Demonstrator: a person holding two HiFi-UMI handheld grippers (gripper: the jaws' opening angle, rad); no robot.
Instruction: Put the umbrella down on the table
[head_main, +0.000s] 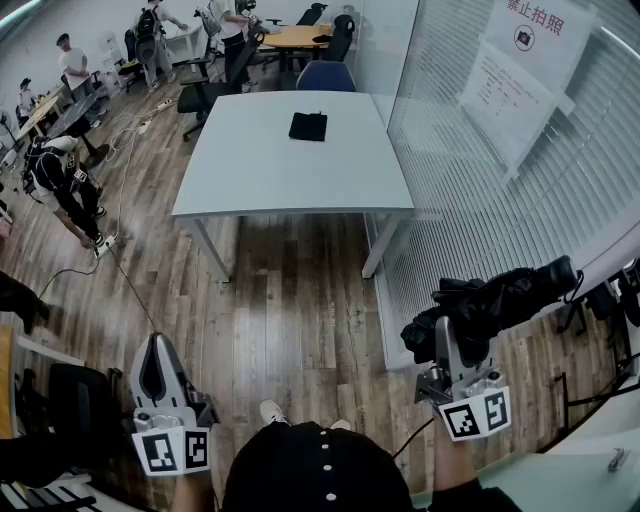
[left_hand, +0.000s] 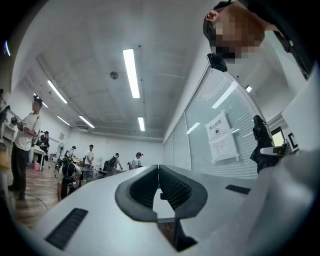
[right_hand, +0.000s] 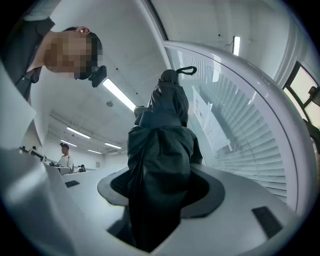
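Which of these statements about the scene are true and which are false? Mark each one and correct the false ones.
1. The right gripper grips a folded black umbrella between its fingers. True.
2. The umbrella lies on the white table. False: it is held above the floor, short of the table.
3. The left gripper holds nothing. True.
4. A red book lies on the table. False: the only thing on it is a flat black object.
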